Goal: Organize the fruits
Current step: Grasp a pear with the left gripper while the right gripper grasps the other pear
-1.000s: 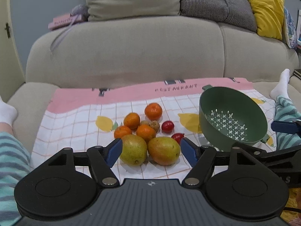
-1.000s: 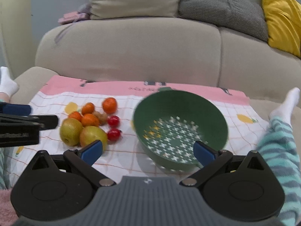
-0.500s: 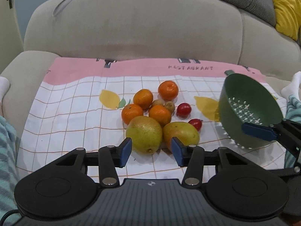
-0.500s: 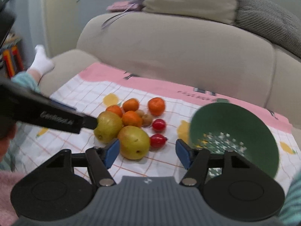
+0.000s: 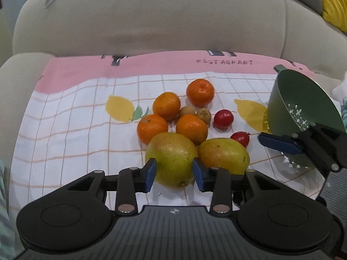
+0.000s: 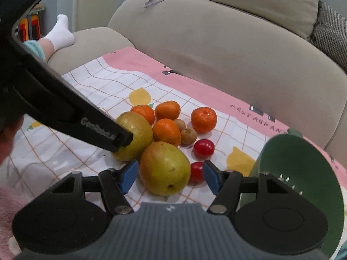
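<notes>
Jaws on my left gripper (image 5: 173, 174) are closing around the left pear (image 5: 172, 159), pads at its flanks, though I cannot tell whether they touch yet. My right gripper (image 6: 168, 176) stands half open with the right pear (image 6: 163, 168) between its pads, clear gaps on both sides. Both pears lie side by side near the front edge of the cloth (image 5: 65, 130) on the sofa, four tangerines (image 5: 166, 105) and small fruits clustered just behind them, the green colander (image 6: 303, 173) tipped at the cloth's right edge. I judge the pears heavy, firm, smooth-skinned and apt to roll; I should take each across its widest belly, squeezing gently so the skin does not bruise.
</notes>
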Action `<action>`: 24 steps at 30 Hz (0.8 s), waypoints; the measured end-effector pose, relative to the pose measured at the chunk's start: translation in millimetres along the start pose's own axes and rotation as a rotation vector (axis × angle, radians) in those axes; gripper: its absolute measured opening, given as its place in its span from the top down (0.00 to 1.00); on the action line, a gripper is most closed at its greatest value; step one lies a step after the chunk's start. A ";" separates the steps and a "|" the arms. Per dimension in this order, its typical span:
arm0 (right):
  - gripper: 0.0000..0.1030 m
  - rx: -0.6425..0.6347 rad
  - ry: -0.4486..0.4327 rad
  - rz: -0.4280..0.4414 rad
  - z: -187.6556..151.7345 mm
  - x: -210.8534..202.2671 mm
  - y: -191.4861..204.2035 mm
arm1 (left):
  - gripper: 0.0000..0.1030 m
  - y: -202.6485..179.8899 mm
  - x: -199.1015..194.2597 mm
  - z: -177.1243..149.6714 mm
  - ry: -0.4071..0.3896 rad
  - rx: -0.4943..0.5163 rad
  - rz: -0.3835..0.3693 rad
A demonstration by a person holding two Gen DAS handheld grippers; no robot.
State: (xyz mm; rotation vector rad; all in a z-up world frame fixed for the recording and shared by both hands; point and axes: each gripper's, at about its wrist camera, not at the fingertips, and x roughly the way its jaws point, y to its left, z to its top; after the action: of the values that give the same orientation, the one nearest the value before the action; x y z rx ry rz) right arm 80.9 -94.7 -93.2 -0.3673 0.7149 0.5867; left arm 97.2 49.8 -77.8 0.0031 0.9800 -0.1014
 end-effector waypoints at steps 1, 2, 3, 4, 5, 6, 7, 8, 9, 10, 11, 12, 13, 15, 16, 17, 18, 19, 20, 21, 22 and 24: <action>0.39 -0.010 0.000 -0.002 0.3 2.5 1.2 | 0.53 -1.5 0.9 0.0 -0.006 0.008 0.007; 0.39 -0.017 0.002 -0.004 0.3 4.9 1.6 | 0.49 -2.2 1.8 -0.1 -0.008 0.014 0.011; 0.39 -0.020 0.006 -0.005 0.2 7.3 1.5 | 0.48 -2.5 2.6 -0.4 -0.009 0.017 0.014; 0.39 -0.019 0.009 -0.002 -0.2 9.4 1.3 | 0.46 -1.6 3.7 0.1 -0.007 0.012 0.015; 0.39 -0.016 0.011 0.001 -0.8 10.9 0.7 | 0.44 0.0 5.2 0.0 -0.007 0.004 0.010; 0.38 -0.014 0.013 0.002 -1.2 12.6 0.5 | 0.42 1.7 7.0 0.4 -0.004 -0.007 0.005; 0.38 -0.013 0.013 0.002 -1.6 14.0 0.7 | 0.38 2.7 8.8 0.8 0.001 -0.014 0.002; 0.38 -0.014 0.012 0.003 -2.1 15.4 0.8 | 0.36 3.4 12.0 1.0 0.004 -0.013 0.004; 0.38 -0.017 0.010 0.003 -2.2 17.0 1.5 | 0.34 3.1 13.8 1.1 0.001 -0.008 0.010; 0.38 -0.024 0.008 0.004 -2.4 18.3 2.2 | 0.33 2.7 15.6 1.2 0.000 -0.002 0.016; 0.38 -0.030 0.006 0.005 -2.3 19.5 3.4 | 0.32 2.3 17.2 0.7 -0.001 0.003 0.018; 0.38 -0.037 0.004 0.005 -2.3 21.3 4.4 | 0.31 2.1 18.4 0.6 -0.002 0.004 0.019; 0.38 -0.044 0.004 0.002 -2.2 23.1 5.3 | 0.31 2.1 20.4 0.6 -0.003 0.003 0.021; 0.38 -0.055 0.009 -0.001 -2.5 26.8 6.6 | 0.30 4.0 25.4 0.5 0.004 -0.004 0.028; 0.38 -0.059 0.012 -0.002 -2.8 28.7 6.8 | 0.30 5.1 27.5 0.6 0.006 -0.008 0.030; 0.38 -0.061 0.013 -0.003 -3.2 29.9 7.2 | 0.30 7.0 29.2 0.4 0.007 -0.016 0.031; 0.38 -0.064 0.011 -0.005 -3.4 30.8 7.5 | 0.30 8.4 30.4 0.2 0.006 -0.025 0.029; 0.39 -0.067 0.008 -0.005 -3.7 31.4 7.6 | 0.30 10.3 32.1 0.2 0.004 -0.035 0.025; 0.40 -0.073 0.004 -0.006 -3.8 31.9 7.9 | 0.30 10.8 33.0 -0.2 0.002 -0.041 0.023; 0.41 -0.078 0.002 -0.005 -3.7 32.8 8.0 | 0.30 11.4 34.3 -0.3 -0.001 -0.044 0.022; 0.40 -0.084 0.001 -0.008 -3.7 33.3 8.9 | 0.30 10.8 34.6 -0.7 -0.002 -0.044 0.024; 0.41 -0.094 -0.003 -0.013 -4.4 34.2 10.6 | 0.30 10.4 37.0 -1.4 -0.007 -0.043 0.028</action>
State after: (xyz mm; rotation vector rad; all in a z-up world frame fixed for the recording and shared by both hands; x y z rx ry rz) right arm 92.9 -75.9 -121.5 -0.4584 0.6828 0.6096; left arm 117.4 57.1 -109.7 -0.0228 0.9751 -0.0543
